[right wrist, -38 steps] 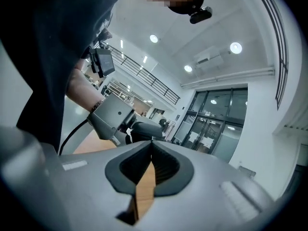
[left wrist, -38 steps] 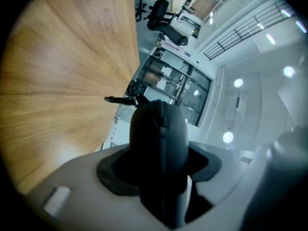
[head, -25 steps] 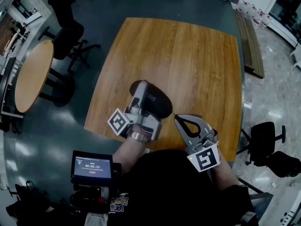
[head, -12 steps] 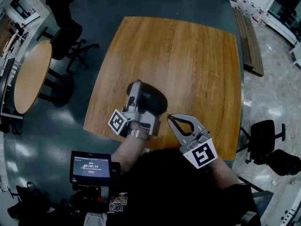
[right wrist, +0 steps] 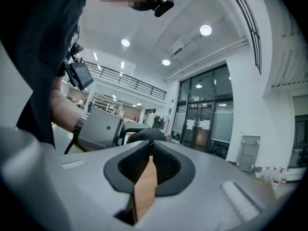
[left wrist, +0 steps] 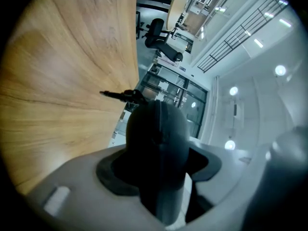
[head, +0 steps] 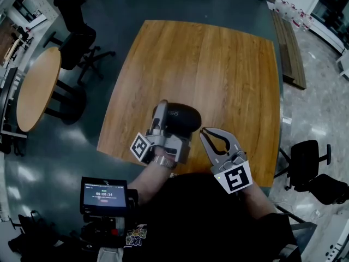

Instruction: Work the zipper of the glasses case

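Jaws of the left gripper [head: 163, 118] stand wide and clamp the black glasses case [head: 182, 119] across its body. They hold it over the near part of the wooden table [head: 218, 59], probably to brace it against a pull. At the case's right end, the right gripper [head: 202, 130] brings its narrow tips to where a zipper tab would sit. Its jaws have just been opening slightly, yet the tips meet, with nothing visible between them.

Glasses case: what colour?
The glasses case is black. It shows best in the head view.
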`<action>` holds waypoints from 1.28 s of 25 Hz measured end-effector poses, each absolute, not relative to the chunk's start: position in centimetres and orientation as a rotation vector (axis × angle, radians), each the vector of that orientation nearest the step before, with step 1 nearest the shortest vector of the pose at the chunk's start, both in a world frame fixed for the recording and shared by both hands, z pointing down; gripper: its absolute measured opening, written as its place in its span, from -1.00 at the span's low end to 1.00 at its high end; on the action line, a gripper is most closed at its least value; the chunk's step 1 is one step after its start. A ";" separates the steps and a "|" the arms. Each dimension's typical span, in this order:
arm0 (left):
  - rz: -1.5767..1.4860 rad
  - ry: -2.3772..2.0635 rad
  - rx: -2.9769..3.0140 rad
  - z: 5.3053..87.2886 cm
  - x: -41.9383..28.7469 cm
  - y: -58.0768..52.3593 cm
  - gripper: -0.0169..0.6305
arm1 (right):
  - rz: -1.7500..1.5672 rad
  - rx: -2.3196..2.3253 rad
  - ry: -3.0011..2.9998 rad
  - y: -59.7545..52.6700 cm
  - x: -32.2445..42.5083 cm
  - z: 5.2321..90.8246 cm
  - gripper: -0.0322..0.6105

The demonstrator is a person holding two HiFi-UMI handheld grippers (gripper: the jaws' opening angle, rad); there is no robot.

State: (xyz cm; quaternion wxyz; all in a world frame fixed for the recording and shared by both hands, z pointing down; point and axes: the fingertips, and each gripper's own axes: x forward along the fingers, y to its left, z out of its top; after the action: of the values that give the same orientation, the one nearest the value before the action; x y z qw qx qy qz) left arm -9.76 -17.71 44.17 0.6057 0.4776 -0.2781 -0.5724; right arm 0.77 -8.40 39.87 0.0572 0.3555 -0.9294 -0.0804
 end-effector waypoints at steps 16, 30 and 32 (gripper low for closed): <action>-1.232 -0.308 1.639 36.7 -4.4 -13.6 0.00 | -0.064 1.350 -3.014 -10.4 5.9 35.8 -0.88; -1.121 -0.268 1.689 36.0 -3.2 -13.0 -0.15 | -0.229 1.256 -2.963 -9.2 4.0 35.1 -0.86; -1.086 -0.273 1.695 36.3 -2.9 -13.0 -0.15 | -0.213 1.250 -2.935 -9.1 4.0 35.5 -0.86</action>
State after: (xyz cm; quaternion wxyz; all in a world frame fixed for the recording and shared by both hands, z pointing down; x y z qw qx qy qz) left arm -2.88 -12.96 36.31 0.5270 0.7090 -0.1143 -0.4544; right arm 3.96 -9.11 35.49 -0.0278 0.3908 -0.9176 -0.0667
